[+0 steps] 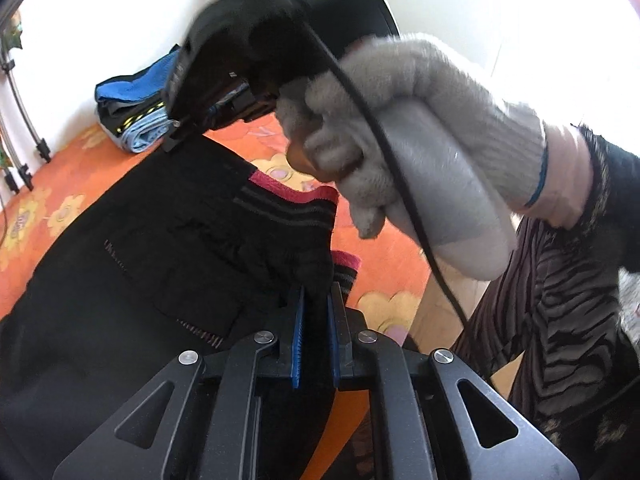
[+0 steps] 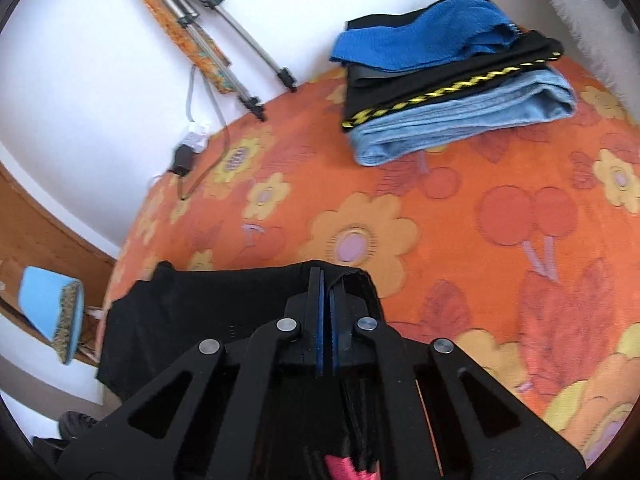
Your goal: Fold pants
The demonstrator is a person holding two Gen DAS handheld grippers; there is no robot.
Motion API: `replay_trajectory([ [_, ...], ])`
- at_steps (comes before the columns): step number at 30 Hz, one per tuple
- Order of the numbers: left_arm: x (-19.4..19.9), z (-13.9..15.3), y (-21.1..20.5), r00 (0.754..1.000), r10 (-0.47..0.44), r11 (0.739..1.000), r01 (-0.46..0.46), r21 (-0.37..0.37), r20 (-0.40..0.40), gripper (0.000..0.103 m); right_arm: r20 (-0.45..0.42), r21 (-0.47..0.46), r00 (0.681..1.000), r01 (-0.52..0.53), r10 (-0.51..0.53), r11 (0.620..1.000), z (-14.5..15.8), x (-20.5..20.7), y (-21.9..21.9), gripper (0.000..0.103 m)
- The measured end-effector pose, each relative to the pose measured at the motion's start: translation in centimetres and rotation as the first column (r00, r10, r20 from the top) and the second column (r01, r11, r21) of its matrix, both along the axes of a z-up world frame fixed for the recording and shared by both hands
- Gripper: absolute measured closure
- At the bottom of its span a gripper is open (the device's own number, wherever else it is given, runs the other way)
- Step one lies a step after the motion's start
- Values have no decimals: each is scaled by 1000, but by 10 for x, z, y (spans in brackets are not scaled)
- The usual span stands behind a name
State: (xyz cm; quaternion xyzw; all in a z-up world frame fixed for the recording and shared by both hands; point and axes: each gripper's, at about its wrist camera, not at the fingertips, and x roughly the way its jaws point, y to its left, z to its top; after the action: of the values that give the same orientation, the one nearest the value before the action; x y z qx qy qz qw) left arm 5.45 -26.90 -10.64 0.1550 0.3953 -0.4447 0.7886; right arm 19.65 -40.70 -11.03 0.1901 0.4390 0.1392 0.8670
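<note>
Left wrist view: left gripper (image 1: 318, 300) at 6 o'clock, jaws clamped on a bunched edge of the black pants (image 1: 140, 248) beside their pink-and-grey striped waistband (image 1: 288, 200). Pants spread from centre toward 8 o'clock over an orange floral bedspread (image 1: 60, 184). Gloved right hand (image 1: 420, 136), 2 o'clock, grips the right gripper's handle; black cable (image 1: 384, 148) crosses the glove. That gripper's tip meets the pants' far edge at 11 o'clock. Stack of folded clothes (image 1: 132, 108), 10 o'clock, against the white wall.

Right wrist view: right gripper (image 2: 328, 292) at 6 o'clock, jaws pinched tight on a black pants edge (image 2: 192, 312), fabric hanging toward 8 o'clock. Folded stack (image 2: 452, 80) at 1 o'clock: blue towel, black garment with yellow trim, light-blue cloth beneath. Tripod legs (image 2: 224, 40), 11 o'clock; charger plug (image 2: 184, 160), 10 o'clock.
</note>
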Motion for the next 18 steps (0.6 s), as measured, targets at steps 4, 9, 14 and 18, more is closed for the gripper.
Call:
replay_trajectory([
  [4, 6, -2, -11, 999, -40, 999, 40, 0, -8, 94, -18, -61, 997, 69, -70, 996, -6, -2, -21, 101],
  [9, 7, 8, 11, 998, -11, 999, 9, -33, -70, 71, -40, -128, 997, 66, -72, 990, -12, -6, -26, 100],
  [14, 3, 33, 73, 991, 90, 990, -100, -104, -96, 63, -32, -126, 998, 55, -60, 990, 9, -17, -35, 80],
  [18, 10, 50, 136, 968, 221, 955, -240, -175, -118, 63, 81, -115, 997, 15, -5, 993, 48, -30, -25, 80],
])
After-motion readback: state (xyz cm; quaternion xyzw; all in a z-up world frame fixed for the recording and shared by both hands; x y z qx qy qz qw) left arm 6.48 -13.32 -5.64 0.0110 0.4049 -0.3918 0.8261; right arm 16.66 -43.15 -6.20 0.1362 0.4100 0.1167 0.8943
